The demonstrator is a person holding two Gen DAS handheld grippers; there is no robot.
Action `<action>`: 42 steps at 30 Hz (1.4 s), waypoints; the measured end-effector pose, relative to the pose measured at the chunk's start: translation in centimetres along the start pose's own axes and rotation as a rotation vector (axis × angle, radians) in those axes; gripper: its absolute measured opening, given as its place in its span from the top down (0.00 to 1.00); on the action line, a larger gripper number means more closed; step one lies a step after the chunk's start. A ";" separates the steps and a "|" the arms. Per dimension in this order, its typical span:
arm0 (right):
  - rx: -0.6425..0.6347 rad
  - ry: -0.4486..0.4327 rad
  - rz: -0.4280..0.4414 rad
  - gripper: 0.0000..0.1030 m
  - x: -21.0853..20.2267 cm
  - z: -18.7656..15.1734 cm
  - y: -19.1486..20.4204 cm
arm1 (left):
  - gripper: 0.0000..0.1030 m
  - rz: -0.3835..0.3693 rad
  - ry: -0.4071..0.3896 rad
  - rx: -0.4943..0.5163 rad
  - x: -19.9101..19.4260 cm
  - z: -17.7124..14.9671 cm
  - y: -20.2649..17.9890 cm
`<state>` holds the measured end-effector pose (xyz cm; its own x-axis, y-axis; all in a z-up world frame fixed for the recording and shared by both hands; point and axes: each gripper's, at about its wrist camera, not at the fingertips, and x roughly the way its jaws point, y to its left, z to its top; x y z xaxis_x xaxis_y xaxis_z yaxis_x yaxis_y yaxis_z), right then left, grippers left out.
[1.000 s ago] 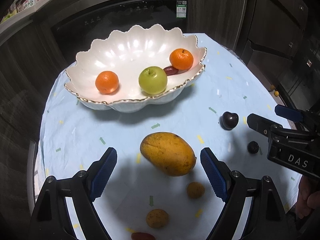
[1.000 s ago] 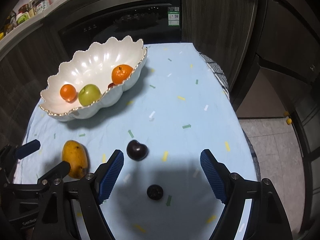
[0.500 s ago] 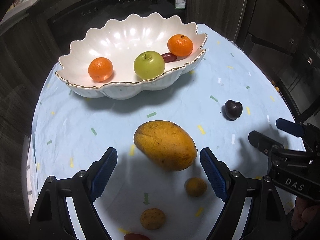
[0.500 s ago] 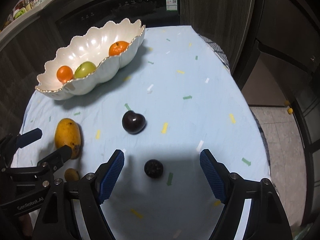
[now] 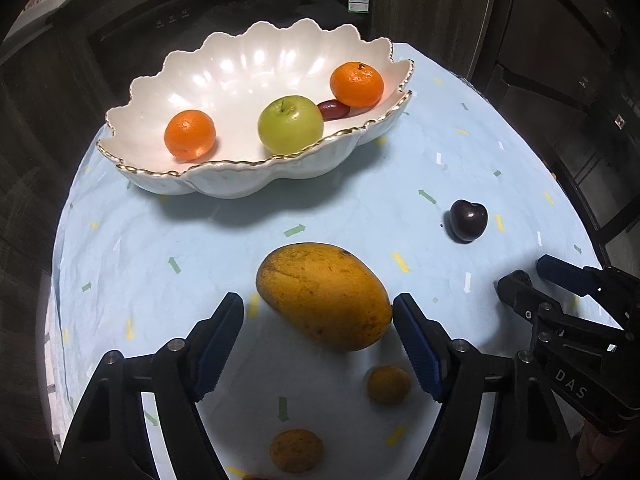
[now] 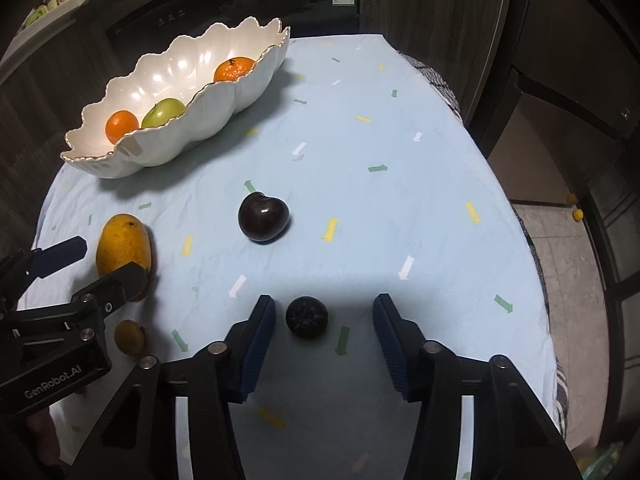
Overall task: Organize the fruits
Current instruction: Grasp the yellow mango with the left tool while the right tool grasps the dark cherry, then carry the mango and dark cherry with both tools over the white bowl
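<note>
Left wrist view: left gripper [image 5: 318, 316] closing, half-wide around yellow mango [image 5: 324, 294], no squeeze yet; right gripper [image 6: 324, 320] narrowing astride small dark round fruit [image 6: 307, 316], untouched, for bowl transfer.

Both wrist cams sit low over the table [image 5: 360, 208], tilted steeply down, facing 12 o'clock toward the bowl [image 5: 248, 184]. Left cam sits close over the mango [image 5: 324, 294]; right cam looks from further right. Shared: bowl, mango, dark plum [image 6: 264, 217].
</note>
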<state>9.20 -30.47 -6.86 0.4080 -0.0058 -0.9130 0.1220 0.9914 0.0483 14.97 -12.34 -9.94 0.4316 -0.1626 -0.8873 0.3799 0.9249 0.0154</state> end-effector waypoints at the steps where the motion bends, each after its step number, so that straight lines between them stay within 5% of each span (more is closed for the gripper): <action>1: -0.003 -0.002 -0.005 0.55 0.0 0.0 0.0 | 0.27 -0.005 0.005 -0.005 0.1 0.0 0.1; 12: -0.023 -0.016 0.004 0.79 -0.2 -0.2 0.2 | 0.36 -0.037 0.014 -0.020 0.5 -0.2 -0.2; 26: -0.015 -0.018 0.028 0.80 -0.4 -0.1 0.2 | 0.53 -0.053 0.009 -0.012 0.2 -0.3 -0.7; 42: -0.017 -0.031 0.043 0.80 -0.8 0.1 0.4 | 0.58 -0.064 0.002 -0.020 -0.6 -0.6 -0.4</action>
<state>9.00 -30.06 -6.12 0.4407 0.0335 -0.8970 0.0883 0.9928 0.0805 14.05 -12.42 -9.71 0.4055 -0.2211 -0.8870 0.3900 0.9194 -0.0508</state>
